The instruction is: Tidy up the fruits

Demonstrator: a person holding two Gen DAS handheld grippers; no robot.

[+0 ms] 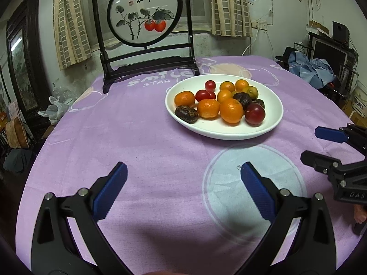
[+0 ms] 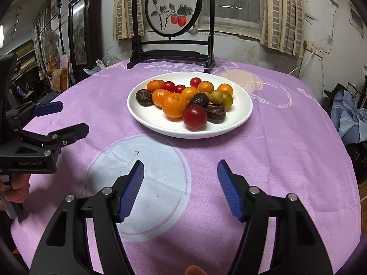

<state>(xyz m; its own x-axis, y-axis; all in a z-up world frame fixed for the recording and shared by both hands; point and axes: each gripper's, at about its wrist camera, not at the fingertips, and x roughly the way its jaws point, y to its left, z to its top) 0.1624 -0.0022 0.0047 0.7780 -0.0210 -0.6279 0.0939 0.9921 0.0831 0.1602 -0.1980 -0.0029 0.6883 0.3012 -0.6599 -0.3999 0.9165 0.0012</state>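
A white plate (image 1: 273, 114) (image 2: 240, 116) on the purple tablecloth holds several fruits heaped together: orange mandarins (image 1: 231, 110) (image 2: 174, 105), red cherry tomatoes (image 1: 202, 95) (image 2: 195, 116), dark brown wrinkled fruits (image 1: 186, 114) (image 2: 144, 97) and yellow-green ones (image 1: 251, 92) (image 2: 226, 99). My left gripper (image 1: 183, 174) hovers open over bare cloth, short of the plate and left of it. My right gripper (image 2: 180, 171) is also open and empty, just in front of the plate. Each gripper shows in the other's view, the right gripper (image 1: 321, 144) at the right edge, the left gripper (image 2: 66, 119) at the left edge.
A dark wooden stand with a round persimmon painting (image 1: 146, 11) (image 2: 174, 9) rises behind the plate at the table's far edge. A pale blue circle (image 1: 254, 183) (image 2: 142, 183) is printed on the cloth under the grippers. Furniture and clutter surround the round table (image 1: 137, 126).
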